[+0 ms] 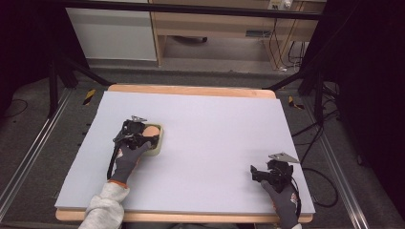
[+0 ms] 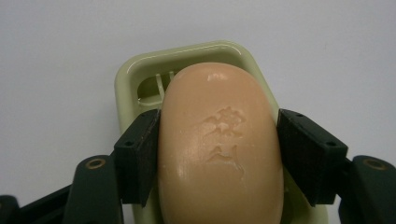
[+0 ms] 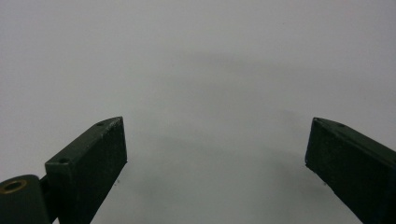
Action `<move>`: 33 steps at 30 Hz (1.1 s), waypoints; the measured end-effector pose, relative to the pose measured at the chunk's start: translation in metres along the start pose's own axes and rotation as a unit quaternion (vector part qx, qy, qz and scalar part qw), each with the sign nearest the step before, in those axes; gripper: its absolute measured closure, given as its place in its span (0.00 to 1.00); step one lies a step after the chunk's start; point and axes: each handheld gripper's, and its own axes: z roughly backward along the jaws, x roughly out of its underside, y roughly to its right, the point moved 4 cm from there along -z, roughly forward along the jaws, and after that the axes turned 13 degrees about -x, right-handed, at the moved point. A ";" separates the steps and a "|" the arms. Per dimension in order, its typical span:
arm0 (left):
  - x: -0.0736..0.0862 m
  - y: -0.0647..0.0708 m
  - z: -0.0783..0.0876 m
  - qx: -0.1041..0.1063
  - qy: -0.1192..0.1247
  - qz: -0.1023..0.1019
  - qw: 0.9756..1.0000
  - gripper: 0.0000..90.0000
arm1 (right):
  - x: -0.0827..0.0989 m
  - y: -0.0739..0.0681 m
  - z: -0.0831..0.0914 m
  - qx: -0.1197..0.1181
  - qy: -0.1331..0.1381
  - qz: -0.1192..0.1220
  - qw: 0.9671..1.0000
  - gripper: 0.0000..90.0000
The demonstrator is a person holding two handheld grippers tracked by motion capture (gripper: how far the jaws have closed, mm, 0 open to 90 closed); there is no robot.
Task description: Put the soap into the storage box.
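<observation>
A pale lavender-grey sheet (image 1: 200, 143) covers a wooden table (image 1: 191, 90), whose bare edge shows along the far side and at the near corners. Left of the sheet's middle sits a pale green soap dish (image 1: 158, 143), and in it lies a peach-coloured bar of soap (image 1: 151, 130). In the left gripper view the soap (image 2: 219, 149) is an oval with its long axis running straight away from the camera, rounded far end toward the far rim of the dish (image 2: 187, 53); its near end is cut off by the bottom edge. A raised mark is pressed into its top face, too soft to read. The soap hides most of the dish floor; two ribs show in the far left corner.

The left gripper (image 1: 143, 132) reaches over the dish from the near side, held by a grey-gloved hand (image 1: 128, 160). Its jaws press against the two long sides of the soap, closed on it.

The right gripper (image 1: 260, 174) rests near the sheet's near right corner, well apart from the dish, in the other gloved hand (image 1: 282, 198). Its jaws stand wide apart with bare sheet (image 3: 210, 93) between them, gripping nothing
</observation>
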 end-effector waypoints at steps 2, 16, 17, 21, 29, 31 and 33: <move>-0.001 0.000 0.002 0.001 0.002 0.002 1.000 0.34 | 0.000 0.000 0.000 0.000 0.000 0.000 1.000 0.06; -0.004 0.000 0.023 0.022 0.028 0.008 0.999 0.33 | 0.000 0.001 0.001 0.002 0.002 0.003 1.000 0.07; -0.003 0.000 0.025 0.022 0.030 0.006 0.999 0.33 | 0.000 0.001 0.001 0.003 0.002 0.002 1.000 0.06; -0.001 0.003 0.034 0.028 0.036 -0.002 0.999 0.32 | 0.000 0.001 0.002 0.005 0.004 0.002 1.000 0.07; 0.012 0.007 0.049 0.039 0.046 -0.008 0.998 0.32 | 0.001 0.003 0.003 0.007 0.005 -0.006 1.000 0.06; 0.016 0.008 0.053 0.041 0.048 -0.011 0.998 0.32 | 0.001 0.003 0.003 0.007 0.005 -0.005 1.000 0.06; 0.020 0.009 0.057 0.046 0.051 -0.016 0.998 0.32 | 0.001 0.003 0.004 0.007 0.005 -0.006 1.000 0.06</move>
